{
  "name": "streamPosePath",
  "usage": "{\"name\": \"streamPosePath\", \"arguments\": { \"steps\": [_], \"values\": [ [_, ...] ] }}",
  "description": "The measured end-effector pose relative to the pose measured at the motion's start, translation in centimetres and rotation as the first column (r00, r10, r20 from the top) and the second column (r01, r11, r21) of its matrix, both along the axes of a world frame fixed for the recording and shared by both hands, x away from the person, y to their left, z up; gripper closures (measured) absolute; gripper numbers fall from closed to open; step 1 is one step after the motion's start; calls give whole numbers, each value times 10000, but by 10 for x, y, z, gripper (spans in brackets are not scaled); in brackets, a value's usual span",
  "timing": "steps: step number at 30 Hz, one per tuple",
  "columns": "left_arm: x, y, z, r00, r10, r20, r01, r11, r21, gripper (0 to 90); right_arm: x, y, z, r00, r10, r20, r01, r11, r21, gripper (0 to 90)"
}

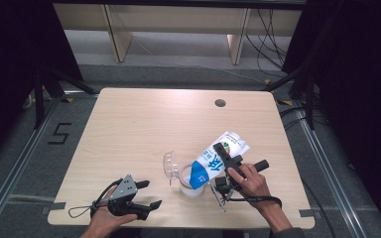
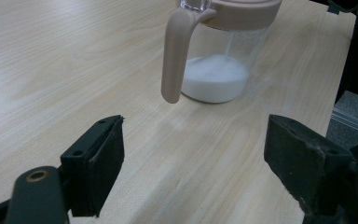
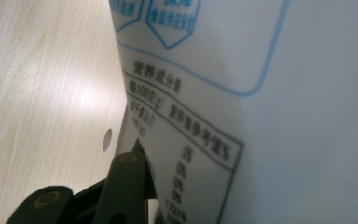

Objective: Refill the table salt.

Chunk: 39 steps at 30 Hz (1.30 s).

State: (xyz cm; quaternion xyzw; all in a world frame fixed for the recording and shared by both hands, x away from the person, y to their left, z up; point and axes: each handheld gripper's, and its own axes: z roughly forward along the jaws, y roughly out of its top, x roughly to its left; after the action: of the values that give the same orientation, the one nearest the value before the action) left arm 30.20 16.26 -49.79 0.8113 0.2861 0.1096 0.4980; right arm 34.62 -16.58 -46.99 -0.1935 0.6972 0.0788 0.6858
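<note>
At about seven o'clock on the bench [image 1: 129,119], the left gripper [image 1: 149,194] rests low near the front edge in the person's hand, pointing toward three o'clock with its jaws spread wide and nothing between them. Toward five o'clock stands the clear jug [image 1: 191,182] with a beige handle and white liquid in its bottom, its lid flipped open. The right gripper [image 1: 222,154] is clamped on a blue-and-white carton [image 1: 213,161], tipped with its top down over the jug; the carton bears Chinese writing and a nutrition table too blurred to read.
</note>
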Motion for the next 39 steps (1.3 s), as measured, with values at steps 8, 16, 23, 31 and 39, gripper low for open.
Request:
{"name": "streamPosePath", "arguments": {
  "steps": [8,16,23,31,39],
  "values": [
    [0,0,0,10000,-25,-29,25,10000,16,198,0,0,0,10000,-25,23,26,10000,-70,626],
    [0,0,0,10000,-7,-10,7,10000,3,198,0,0,0,10000,-61,23,61,9998,-170,629],
    [0,0,0,10000,-11,3,11,10000,20,198,0,0,0,9999,-94,62,95,9996,-260,636],
    [0,0,0,10000,-9,8,9,10000,16,198,0,1,1,9998,45,196,-39,9996,-287,637],
    [0,0,0,10000,2,1,-2,10000,-1,198,0,1,1,9994,115,325,-103,9993,-373,640]
  ]
}}
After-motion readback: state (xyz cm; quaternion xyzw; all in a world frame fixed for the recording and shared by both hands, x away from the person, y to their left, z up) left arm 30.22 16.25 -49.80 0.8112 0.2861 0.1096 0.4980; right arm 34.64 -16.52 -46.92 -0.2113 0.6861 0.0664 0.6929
